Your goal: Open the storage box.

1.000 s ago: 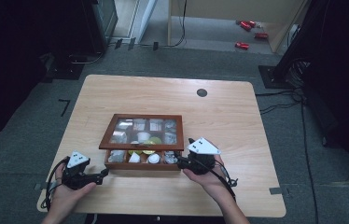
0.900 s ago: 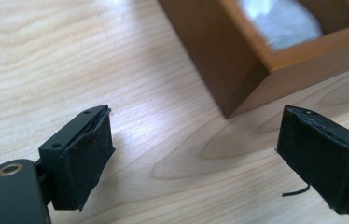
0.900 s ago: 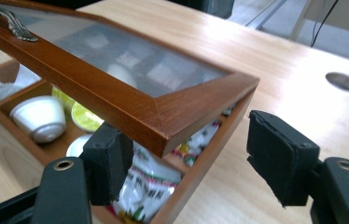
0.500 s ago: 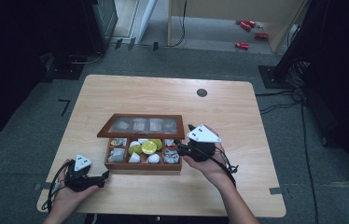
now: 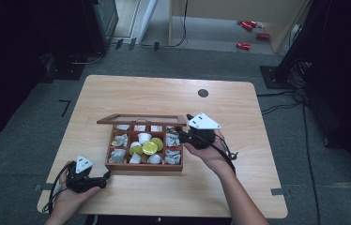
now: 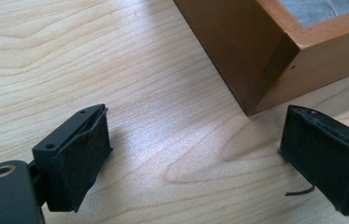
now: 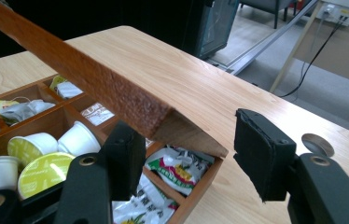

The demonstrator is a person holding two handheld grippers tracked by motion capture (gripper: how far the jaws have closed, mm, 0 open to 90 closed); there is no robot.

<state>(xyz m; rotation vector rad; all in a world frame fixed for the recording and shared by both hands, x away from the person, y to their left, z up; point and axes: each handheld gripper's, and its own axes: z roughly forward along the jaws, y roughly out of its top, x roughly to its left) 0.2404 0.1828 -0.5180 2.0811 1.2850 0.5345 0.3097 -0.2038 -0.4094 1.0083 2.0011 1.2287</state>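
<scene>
Wooden compartment box (image 5: 144, 151), brown, rectangular, with a hinged glass-panelled lid (image 5: 141, 119). High view: box sits near the middle of the pale wood surface (image 5: 131, 91), a little toward the person's side. Lid raised, its front edge lifted above the compartments. Contents: paper sachets in the outer cells, white and yellow-green capsule cups (image 5: 149, 147) in the centre cells. Right gripper (image 5: 188, 132), black with a grey three-cornered plate, held in the right hand at the box's right rear corner, next to the lifted lid. Left gripper (image 5: 102, 182), same make, held low on the surface near the box's front left corner, apart from it. Round dark inset (image 5: 203, 93) toward the far edge of the surface.

Left gripper view: jaws stand wide apart with bare surface between them, gripping nothing. A corner of the box lies just beyond the jaws, nearer the right-hand one, not touched.

Right gripper view: lid's wooden edge (image 7: 84, 77) runs diagonally from upper left to the gap between the jaws, its corner above the left one. Jaws have just been closing, yet a clear gap remains and the pads do not press the lid. Below, open cells show cups (image 7: 44, 169) and sachets (image 7: 177, 168).
</scene>
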